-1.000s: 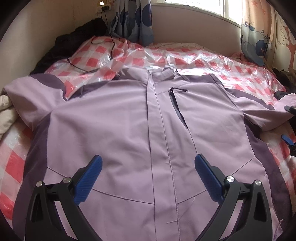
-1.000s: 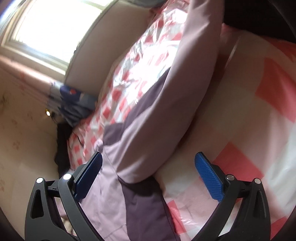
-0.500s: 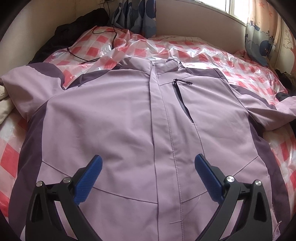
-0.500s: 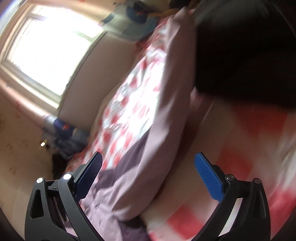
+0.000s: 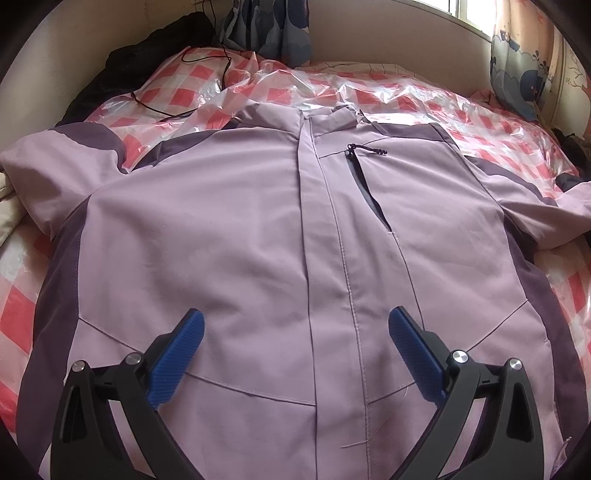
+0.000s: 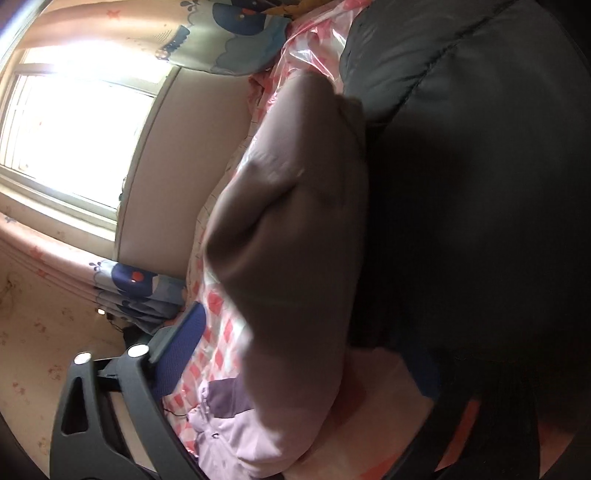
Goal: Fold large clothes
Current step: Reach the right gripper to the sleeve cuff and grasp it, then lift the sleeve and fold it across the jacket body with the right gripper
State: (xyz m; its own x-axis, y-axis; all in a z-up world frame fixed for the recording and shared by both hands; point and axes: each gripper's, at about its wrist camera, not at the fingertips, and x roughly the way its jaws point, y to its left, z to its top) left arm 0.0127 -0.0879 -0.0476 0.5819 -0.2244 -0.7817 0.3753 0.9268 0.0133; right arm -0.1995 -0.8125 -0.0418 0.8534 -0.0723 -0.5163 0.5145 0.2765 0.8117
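I'm seeing the jacket lying front-up and spread flat on the bed, collar toward the headboard, both sleeves out to the sides. The bed is carrying a red-check cover under clear plastic. I'm holding the left tongs wide over the lower front of the jacket, straddling the zip placket, gripping nothing; I can't tell if the pads are touching the cloth. A chest pocket is sitting just right of the placket. A black cable is trailing over the cover near the left shoulder.

On the right wrist view I'm getting the sleeve rising close in front of the lens, blurred, with a dark garment just beside it. The right tongs are partly hidden: one blue pad showing left of the sleeve, the other dim behind it. The sleeve is lying between them, but I can't tell whether they're clamping it.
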